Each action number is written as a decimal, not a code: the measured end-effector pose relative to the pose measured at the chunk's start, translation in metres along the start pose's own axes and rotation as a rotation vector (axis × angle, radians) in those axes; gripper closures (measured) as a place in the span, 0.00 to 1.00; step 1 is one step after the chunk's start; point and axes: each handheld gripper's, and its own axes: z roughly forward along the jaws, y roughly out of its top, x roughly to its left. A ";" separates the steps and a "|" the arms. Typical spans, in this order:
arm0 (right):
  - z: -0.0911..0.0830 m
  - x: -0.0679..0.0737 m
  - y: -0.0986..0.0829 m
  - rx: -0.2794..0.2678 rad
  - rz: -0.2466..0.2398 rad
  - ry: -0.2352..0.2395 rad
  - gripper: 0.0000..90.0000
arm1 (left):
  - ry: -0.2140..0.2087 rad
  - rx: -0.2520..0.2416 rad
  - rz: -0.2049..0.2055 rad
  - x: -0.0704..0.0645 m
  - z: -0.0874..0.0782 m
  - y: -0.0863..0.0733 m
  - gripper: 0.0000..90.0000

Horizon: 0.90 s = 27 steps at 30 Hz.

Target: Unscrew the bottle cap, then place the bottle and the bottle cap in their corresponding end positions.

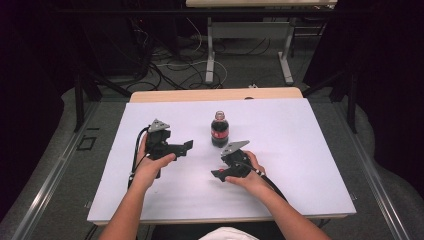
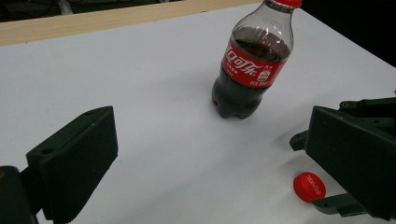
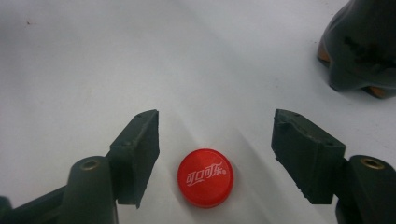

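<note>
A cola bottle (image 1: pixel 219 130) stands upright near the middle of the white desk (image 1: pixel 300 150), dark drink inside and a red label around its waist; in the left gripper view a red cap sits on its neck at the top edge of the picture. Take the bottle as the landmark. On the person's side of it and a little to its right, the right tongs (image 1: pixel 216 173) lie low over the desk in the person's right hand (image 1: pixel 250 175), pointing across toward the left. The jaws stand wide apart, and a loose red cap (image 3: pixel 205 177) lies flat on the desk between them, printed side up, touching neither jaw. In the right gripper view the foot of the bottle shows at the upper right corner, well apart from the cap. To the left of the bottle, the left tongs (image 1: pixel 189 145) are held in the left hand (image 1: pixel 150 167) and point toward the bottle. Their jaws are also spread wide with nothing between them but bare desk. In the left gripper view the bottle stands ahead of these jaws, leaning in the picture because the camera is turned, and the loose cap lies nearer than the bottle at the lower right, just beside the right tongs. A black cable trails from each gripper toward the person.
</note>
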 end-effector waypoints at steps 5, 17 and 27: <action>-0.006 -0.004 0.001 0.008 0.021 -0.009 0.23 | 0.002 -0.010 -0.011 0.001 -0.001 0.000 0.03; -0.037 -0.026 0.005 -0.021 0.085 -0.113 0.16 | 0.026 -0.013 -0.035 0.013 -0.008 -0.001 0.03; -0.069 -0.047 0.004 -0.080 0.142 -0.167 0.07 | 0.048 -0.021 -0.074 0.023 -0.012 -0.002 0.03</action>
